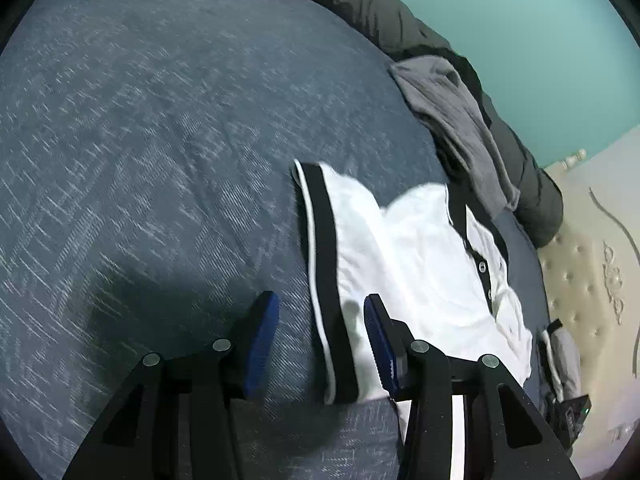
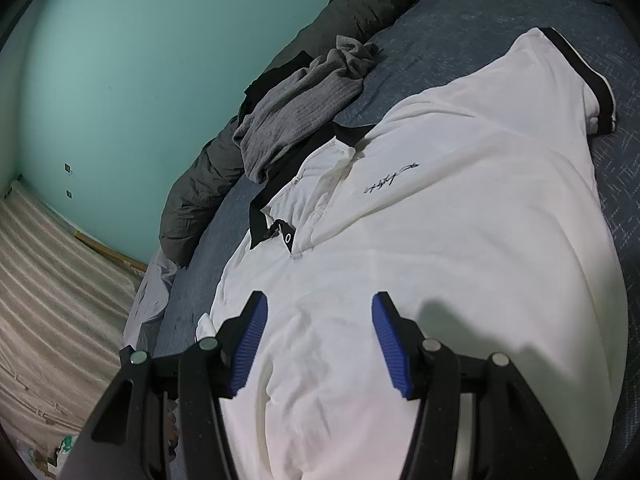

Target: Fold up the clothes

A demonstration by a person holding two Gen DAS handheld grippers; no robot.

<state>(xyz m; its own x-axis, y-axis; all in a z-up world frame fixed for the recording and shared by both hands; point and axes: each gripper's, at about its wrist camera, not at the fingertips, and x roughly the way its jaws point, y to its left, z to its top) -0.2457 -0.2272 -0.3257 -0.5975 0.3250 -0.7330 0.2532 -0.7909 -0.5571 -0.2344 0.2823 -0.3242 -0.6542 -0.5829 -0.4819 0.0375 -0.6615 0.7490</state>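
Polo shirt (image 2: 440, 240), white with black trim, lies spread on the bed (image 1: 140, 160) beside a grey garment (image 2: 296, 108), looking light, limp and crease-prone, best pinched at its black-banded sleeve cuff (image 1: 320, 264); left tongs (image 1: 322, 344) and right tongs (image 2: 320, 344) hover half-open, empty.

White cloth shirt (image 2: 440, 240) (matt, creased); woven blue bedspread (image 1: 160, 160).

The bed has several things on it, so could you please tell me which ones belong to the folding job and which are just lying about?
Part of the job:
- white polo shirt, spread flat
- its black-trimmed sleeve, between the open jaws of the left gripper
- right gripper, open above the shirt

Lying about:
- grey garment, crumpled, possibly next
- dark quilt along the wall
- blue bedspread
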